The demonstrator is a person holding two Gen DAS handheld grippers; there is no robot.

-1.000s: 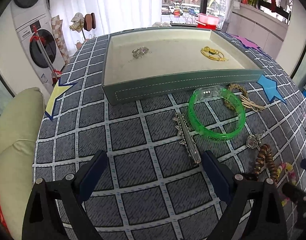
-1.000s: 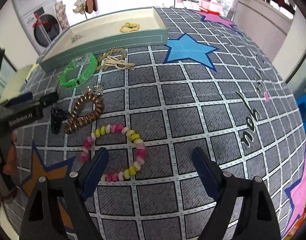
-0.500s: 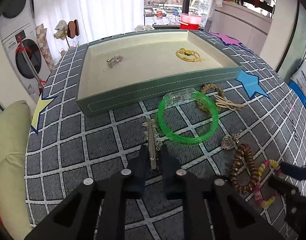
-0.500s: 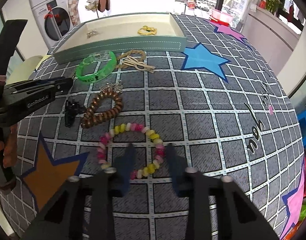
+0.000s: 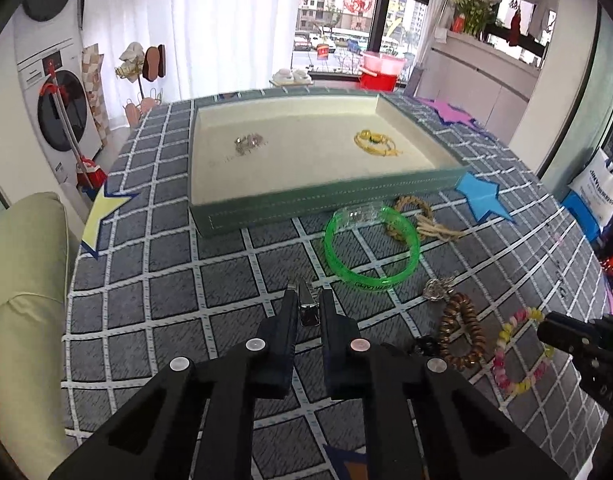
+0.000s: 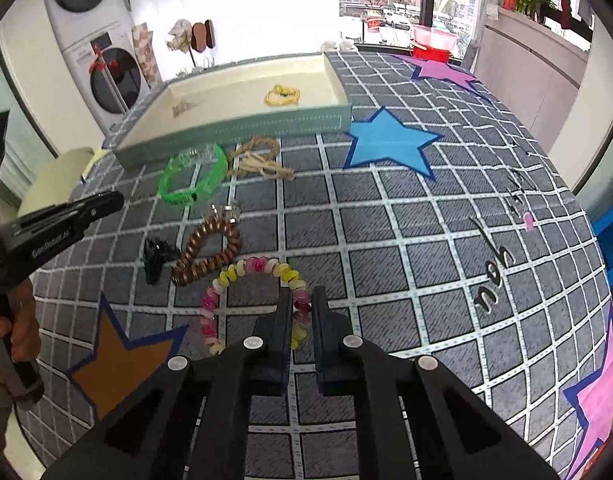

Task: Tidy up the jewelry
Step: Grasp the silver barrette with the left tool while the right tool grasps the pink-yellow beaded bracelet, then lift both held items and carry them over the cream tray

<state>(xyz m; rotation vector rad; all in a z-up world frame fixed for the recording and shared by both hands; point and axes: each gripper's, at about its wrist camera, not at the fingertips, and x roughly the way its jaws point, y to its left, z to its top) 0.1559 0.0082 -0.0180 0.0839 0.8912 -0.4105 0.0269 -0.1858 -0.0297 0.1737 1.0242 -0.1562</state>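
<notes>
Left wrist view: the left gripper [image 5: 308,304] now has its jaws clamped on the silver metal hair clip [image 5: 308,312], where a second ago they stood wide apart on either side of it, and half a second ago they were just closing on it. The right wrist view tells the same story for the right gripper [image 6: 300,312]: its jaws, open a second ago, are now together on the pink-and-yellow beaded bracelet [image 6: 254,268], pinching its near arc. Both pieces look secured, so the next step is probably to carry them to the shallow green tray with a cream lining [image 5: 326,196] at the far edge of the grey checked surface [image 5: 146,300].

The tray already holds a small silver trinket [image 5: 248,144] near its left side and a yellow cord bracelet [image 5: 376,144] near its right.

Between the grippers and the tray's near wall lie a translucent green plastic bangle [image 5: 372,252] and a tan braided rope bracelet [image 5: 416,216], the two touching or overlapping. A brown coiled hair tie [image 6: 208,250] lies just beside the beaded bracelet, with a small silver charm [image 6: 226,212] at its far end and a black claw clip [image 6: 154,258] at its left. A low carry could snag these; lifting clear first seems wise.
</notes>
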